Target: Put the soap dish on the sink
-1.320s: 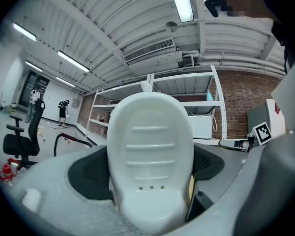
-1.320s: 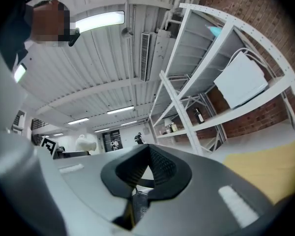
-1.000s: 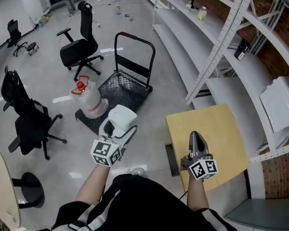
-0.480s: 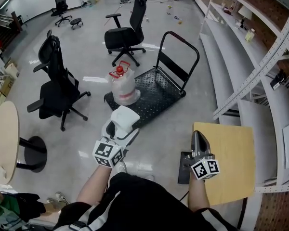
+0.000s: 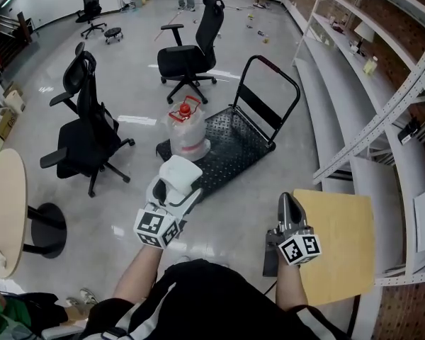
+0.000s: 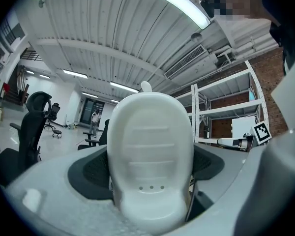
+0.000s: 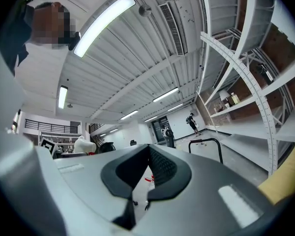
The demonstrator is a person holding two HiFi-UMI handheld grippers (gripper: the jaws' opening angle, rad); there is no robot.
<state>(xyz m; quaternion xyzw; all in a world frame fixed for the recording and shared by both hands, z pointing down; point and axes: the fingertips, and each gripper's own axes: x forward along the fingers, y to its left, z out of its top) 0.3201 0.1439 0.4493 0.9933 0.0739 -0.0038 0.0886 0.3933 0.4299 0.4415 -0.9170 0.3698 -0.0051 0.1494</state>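
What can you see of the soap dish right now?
The soap dish is white, glossy, plastic-looking and oval with a rounded rim. Its face toward the gripper camera has shallow cross ribs and three small holes near the lower end. It is clamped between the jaws of the left gripper, jutting forward past them. It is held in the air above the floor, touching nothing but the dark pads. No sink is in view.

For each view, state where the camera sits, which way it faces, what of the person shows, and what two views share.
Head view: on the head, steeply down; both forearms show.
Left gripper view: on left gripper, along jaws gripping soap dish; person upper right.
Right gripper view: on right gripper, along shut jaws; person upper left.
Shared by the first two: soap dish.
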